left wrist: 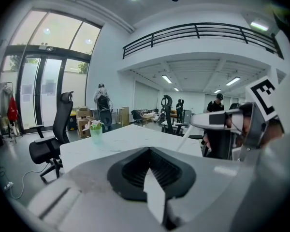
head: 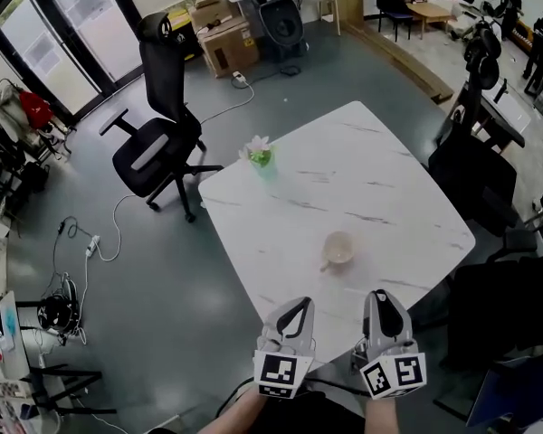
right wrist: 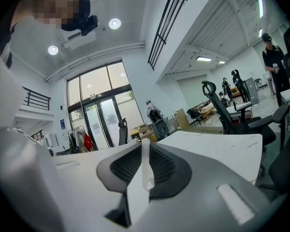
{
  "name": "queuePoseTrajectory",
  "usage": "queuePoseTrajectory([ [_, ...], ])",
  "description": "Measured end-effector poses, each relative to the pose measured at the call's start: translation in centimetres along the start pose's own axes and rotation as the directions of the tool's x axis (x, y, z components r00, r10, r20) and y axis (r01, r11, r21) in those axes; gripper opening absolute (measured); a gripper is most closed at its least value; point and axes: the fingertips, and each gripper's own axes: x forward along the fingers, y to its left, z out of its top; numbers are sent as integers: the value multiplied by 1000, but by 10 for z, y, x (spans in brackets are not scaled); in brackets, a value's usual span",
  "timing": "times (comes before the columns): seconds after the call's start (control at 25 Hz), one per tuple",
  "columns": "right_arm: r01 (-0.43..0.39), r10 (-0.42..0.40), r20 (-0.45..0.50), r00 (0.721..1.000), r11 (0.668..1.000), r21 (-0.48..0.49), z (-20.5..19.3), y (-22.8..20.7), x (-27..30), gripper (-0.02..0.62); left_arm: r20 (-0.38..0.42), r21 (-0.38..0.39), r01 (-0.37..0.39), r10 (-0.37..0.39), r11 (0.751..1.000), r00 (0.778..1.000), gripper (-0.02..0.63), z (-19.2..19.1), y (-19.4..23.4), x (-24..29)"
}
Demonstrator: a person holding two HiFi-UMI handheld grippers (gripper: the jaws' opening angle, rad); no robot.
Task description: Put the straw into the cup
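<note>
Right claw (right wrist: 145, 151) is pinched narrow on the white straw (right wrist: 145, 164), which sticks up between its jaws. Left claw (left wrist: 152, 174) is closed with nothing in it. Both hover low at the near edge of the tabletop (head: 380, 161). The cup (head: 339, 248) stands a bit ahead of them, on its own. Something pokes off its near rim, can't tell what.

My worry: the straw is skinny and gripped at one spot, so it could swivel or slip on the way over. If the tip clips the rim instead of dropping in, that light cup probably tips or skates, since nothing is bracing it.
</note>
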Motion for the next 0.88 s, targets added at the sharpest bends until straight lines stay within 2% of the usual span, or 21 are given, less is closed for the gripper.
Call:
queuePoseTrajectory([
  [0.48, 33, -36, -49, 998, 998, -46, 0, -13, 70, 49, -49, -26, 86, -88, 996, 995, 2, -3, 18, 57],
  [0.88, 62, -70, -126, 990, 996, -70, -31, -33, 117, 49, -96, -37, 130, -133, 991, 986, 2, -18, 32, 89],
])
